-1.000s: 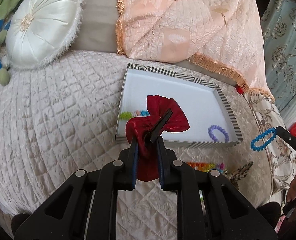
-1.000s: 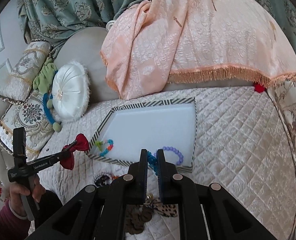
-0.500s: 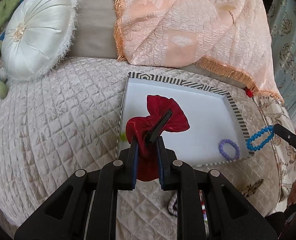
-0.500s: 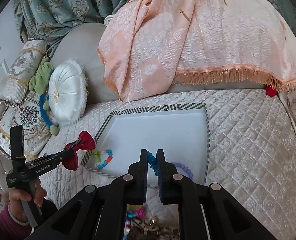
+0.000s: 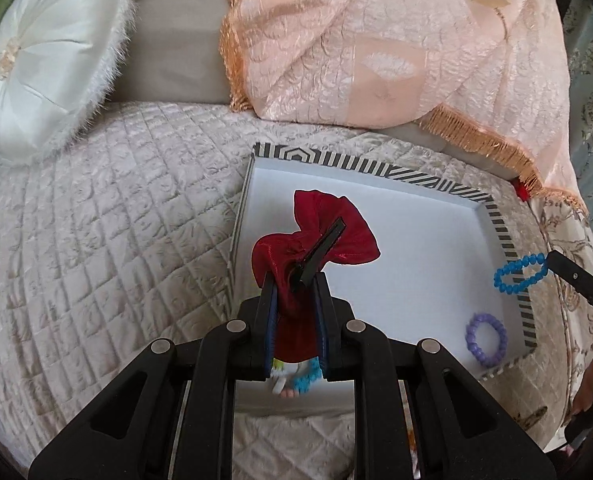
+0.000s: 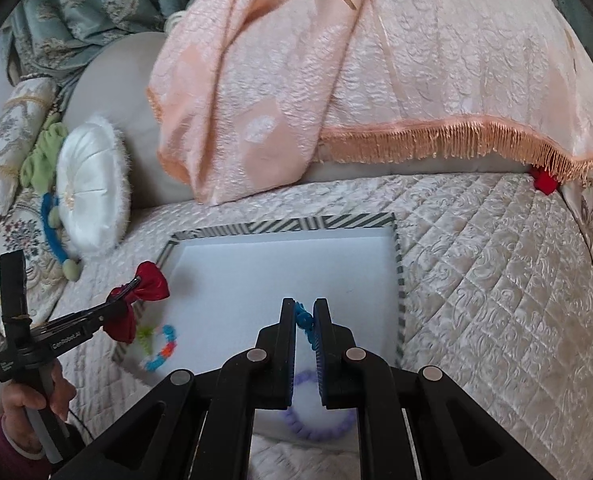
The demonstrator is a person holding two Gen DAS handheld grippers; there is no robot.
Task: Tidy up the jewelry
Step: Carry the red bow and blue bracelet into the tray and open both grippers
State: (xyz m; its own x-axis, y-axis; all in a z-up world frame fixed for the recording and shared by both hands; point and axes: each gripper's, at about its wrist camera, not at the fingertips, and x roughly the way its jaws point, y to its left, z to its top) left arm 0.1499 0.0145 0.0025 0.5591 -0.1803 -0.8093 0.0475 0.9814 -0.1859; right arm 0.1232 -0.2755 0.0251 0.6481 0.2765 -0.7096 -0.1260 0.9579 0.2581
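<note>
Gripping a red satin bow clip, your left gripper is clamped on the fabric with the clip's black bar jutting up past the fingertips. It hangs over the near left part of the white tray with the striped rim, which sits on the quilted bedspread. Your right gripper is pinched tight on a blue beaded bracelet; in the left wrist view the loop dangles over the tray's right edge. In the right wrist view only a few blue beads show between the pads.

Inside the tray, a purple beaded bracelet lies flat in the near right corner, and a multicoloured beaded bracelet lies near the left wall, just below the bow. Behind the tray a peach fringed throw drapes down, and a round white cushion leans at the left. Your hand grasps the left tool's handle.
</note>
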